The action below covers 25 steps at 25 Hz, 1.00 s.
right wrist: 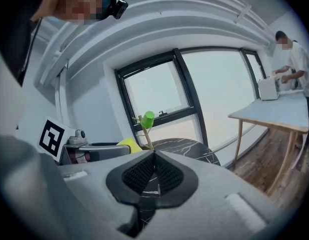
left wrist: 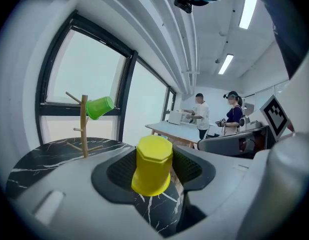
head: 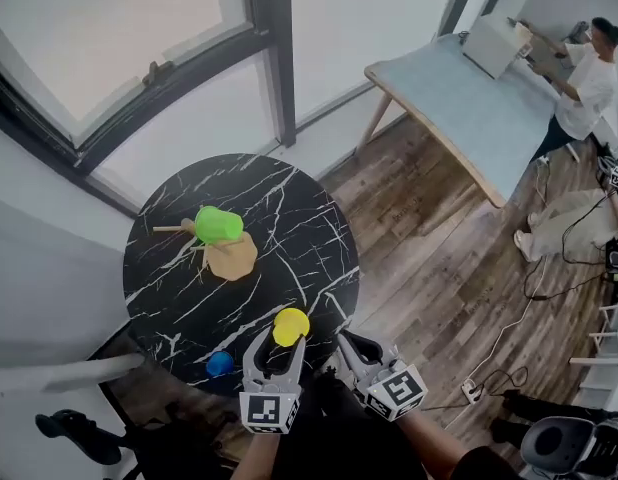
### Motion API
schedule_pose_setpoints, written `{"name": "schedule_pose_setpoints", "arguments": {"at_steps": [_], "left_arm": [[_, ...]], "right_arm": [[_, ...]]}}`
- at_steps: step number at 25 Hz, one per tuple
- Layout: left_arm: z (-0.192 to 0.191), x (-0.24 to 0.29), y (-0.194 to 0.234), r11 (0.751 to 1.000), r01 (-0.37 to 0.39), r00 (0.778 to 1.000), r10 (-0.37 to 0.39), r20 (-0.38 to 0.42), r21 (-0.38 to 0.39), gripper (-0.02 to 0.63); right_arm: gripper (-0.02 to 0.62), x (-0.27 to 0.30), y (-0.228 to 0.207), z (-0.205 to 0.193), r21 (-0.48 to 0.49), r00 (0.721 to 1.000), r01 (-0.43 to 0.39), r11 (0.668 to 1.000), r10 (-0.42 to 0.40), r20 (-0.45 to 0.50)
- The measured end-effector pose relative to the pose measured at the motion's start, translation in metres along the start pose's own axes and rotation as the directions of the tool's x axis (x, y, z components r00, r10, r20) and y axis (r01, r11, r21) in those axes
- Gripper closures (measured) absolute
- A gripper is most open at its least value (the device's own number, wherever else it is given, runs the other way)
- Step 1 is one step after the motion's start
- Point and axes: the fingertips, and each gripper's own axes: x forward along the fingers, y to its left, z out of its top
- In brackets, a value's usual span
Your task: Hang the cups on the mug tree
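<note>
Squarely between the left fingers sits the yellow cup, pinched on both sides, flat faceted end up and wider end down. The right fingers are pressed together with nothing between them, just at 3 o'clock of the left pair.

From the head view, the yellow cup hangs over the near rim of the round black marble table, at its 6 o'clock. From there toward 11 o'clock lies bare marble up to the tree. The green cup hangs tilted on an upper peg, and the other pegs show bare in the left gripper view. A blue cup sits at the table's edge, at 8 o'clock of the yellow one and just beside the left gripper.

Past the table's far rim at 12 o'clock stands the window. Wooden floor opens at 3 o'clock, and a second table stands at 2 o'clock, well apart, with people at it.

The yellow cup's handle cannot be made out. Seen from above, the tree's trunk is hidden under the green cup. The right gripper view shows only a yellow sliver behind the left gripper.
</note>
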Motion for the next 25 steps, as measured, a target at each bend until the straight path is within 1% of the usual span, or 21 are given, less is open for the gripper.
{"name": "schedule_pose_setpoints", "arguments": {"at_steps": [7, 11, 15, 25], "left_arm": [[0.029, -0.042, -0.011, 0.999, -0.035, 0.998, 0.035, 0.06, -0.006, 0.379], [0.04, -0.062, -0.007, 0.997, -0.073, 0.994, 0.072, 0.076, 0.002, 0.379], [0.049, -0.079, -0.002, 0.995, -0.102, 0.99, 0.102, 0.097, -0.009, 0.379], [0.072, -0.106, 0.025, 0.994, -0.103, 0.985, 0.107, 0.133, -0.033, 0.379]], "right_arm": [[0.592, -0.012, 0.035, 0.015, -0.033, 0.998, -0.063, 0.997, 0.064, 0.019], [0.592, -0.014, 0.056, 0.023, -0.053, 0.993, -0.107, 0.993, 0.109, 0.033], [0.592, -0.013, 0.074, 0.028, -0.062, 0.989, -0.144, 0.988, 0.146, 0.036], [0.592, 0.009, 0.113, 0.051, -0.097, 0.983, -0.172, 0.98, 0.177, 0.045]]}}
